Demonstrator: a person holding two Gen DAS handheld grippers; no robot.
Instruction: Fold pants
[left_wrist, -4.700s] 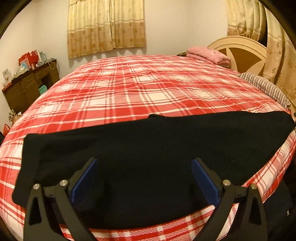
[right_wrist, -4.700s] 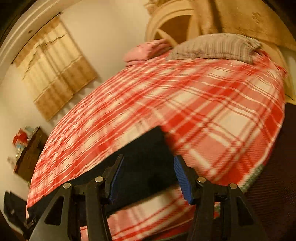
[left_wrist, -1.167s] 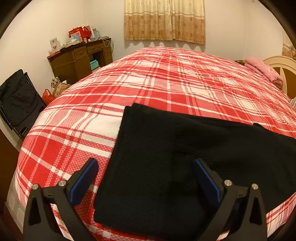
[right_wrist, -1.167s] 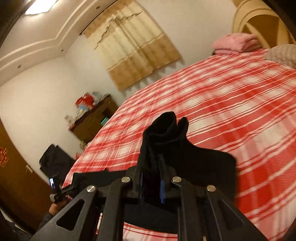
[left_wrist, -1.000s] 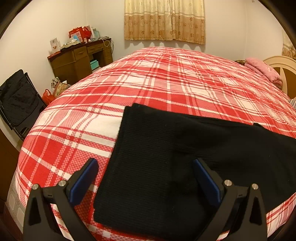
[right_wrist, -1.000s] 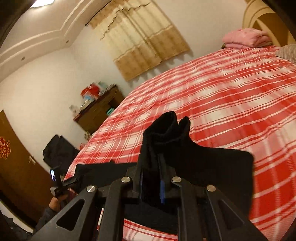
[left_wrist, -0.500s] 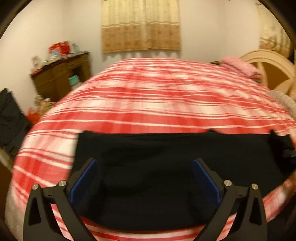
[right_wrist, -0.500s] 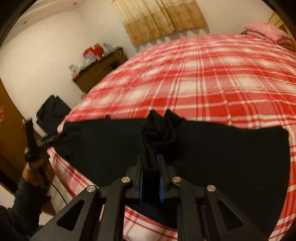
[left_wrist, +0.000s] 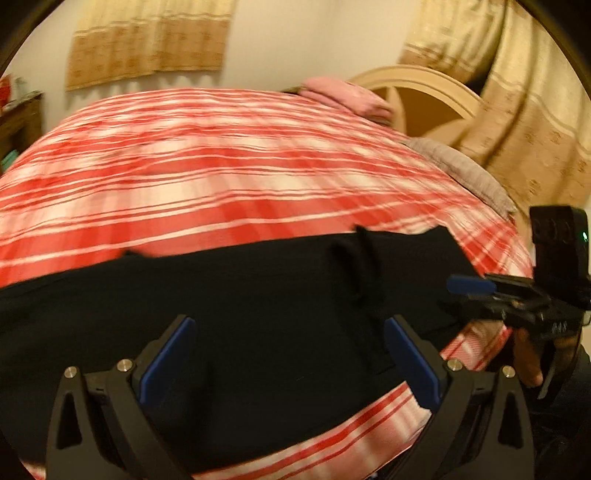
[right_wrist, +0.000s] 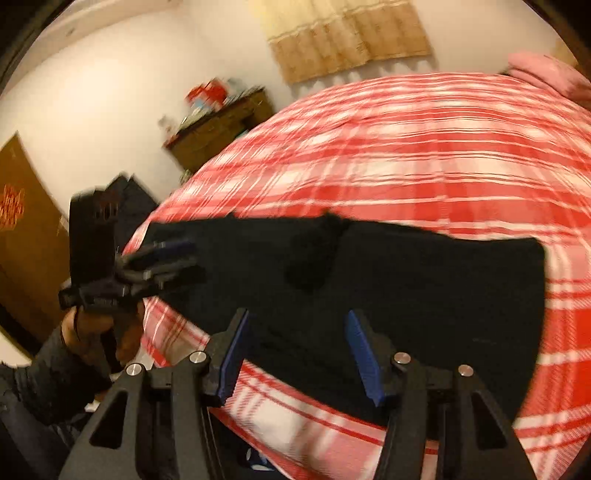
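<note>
Black pants (left_wrist: 240, 314) lie folded over along the near edge of the red plaid bed (left_wrist: 221, 177); a small bunched ridge of cloth stands on top. They also show in the right wrist view (right_wrist: 406, 280). My left gripper (left_wrist: 288, 354) is open and empty, just above the pants. My right gripper (right_wrist: 295, 347) is open and empty above the pants' near edge. The right gripper also shows at the right of the left wrist view (left_wrist: 476, 286). The left gripper shows at the left of the right wrist view (right_wrist: 173, 254), held in a hand.
A pink folded blanket (left_wrist: 347, 98) and a striped pillow (left_wrist: 461, 170) lie by the cream headboard (left_wrist: 417, 96). A wooden dresser (right_wrist: 218, 129) stands against the far wall. A dark bag (right_wrist: 136, 206) sits beside the bed. Curtains (left_wrist: 147, 40) hang behind.
My right gripper carried the pants end leftward over the rest, then opened and let it go. The left gripper swung to the right along the pants.
</note>
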